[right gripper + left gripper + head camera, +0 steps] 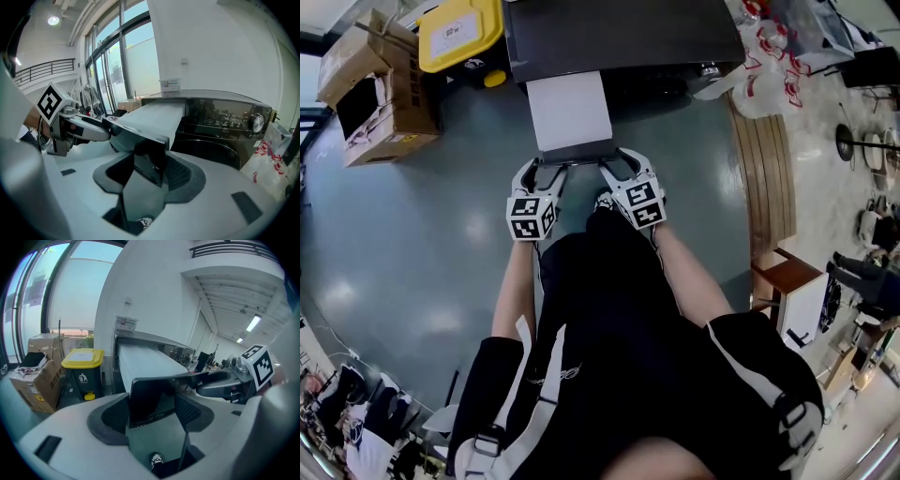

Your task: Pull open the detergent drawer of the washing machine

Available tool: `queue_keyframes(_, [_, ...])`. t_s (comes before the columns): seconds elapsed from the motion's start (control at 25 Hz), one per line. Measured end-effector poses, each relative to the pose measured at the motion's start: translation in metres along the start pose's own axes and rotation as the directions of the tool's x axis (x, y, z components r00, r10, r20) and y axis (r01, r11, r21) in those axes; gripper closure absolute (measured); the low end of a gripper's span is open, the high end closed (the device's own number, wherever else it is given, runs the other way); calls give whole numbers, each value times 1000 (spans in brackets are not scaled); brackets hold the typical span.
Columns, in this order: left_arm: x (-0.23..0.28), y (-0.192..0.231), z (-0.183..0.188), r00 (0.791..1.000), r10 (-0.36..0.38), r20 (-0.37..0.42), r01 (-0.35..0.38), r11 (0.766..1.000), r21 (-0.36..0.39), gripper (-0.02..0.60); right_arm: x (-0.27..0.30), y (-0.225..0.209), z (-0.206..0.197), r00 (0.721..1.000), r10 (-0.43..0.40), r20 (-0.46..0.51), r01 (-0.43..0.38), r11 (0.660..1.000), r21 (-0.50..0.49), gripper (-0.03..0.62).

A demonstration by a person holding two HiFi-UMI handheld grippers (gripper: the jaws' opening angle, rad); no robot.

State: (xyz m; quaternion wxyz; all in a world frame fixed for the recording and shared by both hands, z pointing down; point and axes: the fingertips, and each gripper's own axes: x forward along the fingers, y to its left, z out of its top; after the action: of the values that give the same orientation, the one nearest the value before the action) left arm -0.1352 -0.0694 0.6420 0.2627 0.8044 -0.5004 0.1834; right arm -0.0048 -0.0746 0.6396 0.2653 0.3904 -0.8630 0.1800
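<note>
Nearest, in the head view, is the person's dark torso (pixel 609 319). Beyond it the left gripper (pixel 546 171) and right gripper (pixel 617 165) flank the white detergent drawer (pixel 570 108), already well out of the washing machine (pixel 619 37).

In the left gripper view the jaws pinch the drawer's dark front panel (pixel 152 399), likely for a square pull.

In the right gripper view the jaws pinch its other end.

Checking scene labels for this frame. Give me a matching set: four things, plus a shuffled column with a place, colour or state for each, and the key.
Things:
1. drawer
2. bin lid
3. cardboard box
4. plastic bags

Descriptions:
A. yellow
B. white with red print, right of the washing machine
C. pulled out, its dark front gripped by the left gripper and right gripper
D. flaps open, on the floor left of the bin

Pairs: 1-C, 2-A, 3-D, 4-B
</note>
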Motion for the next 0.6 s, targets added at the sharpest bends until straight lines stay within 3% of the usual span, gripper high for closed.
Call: queue_keyframes(0.6, [-4,-3,-8,1000,-2,0,2,1000,-1,278,-4,5,-8,1000,-13,-13,13,1000,7,385])
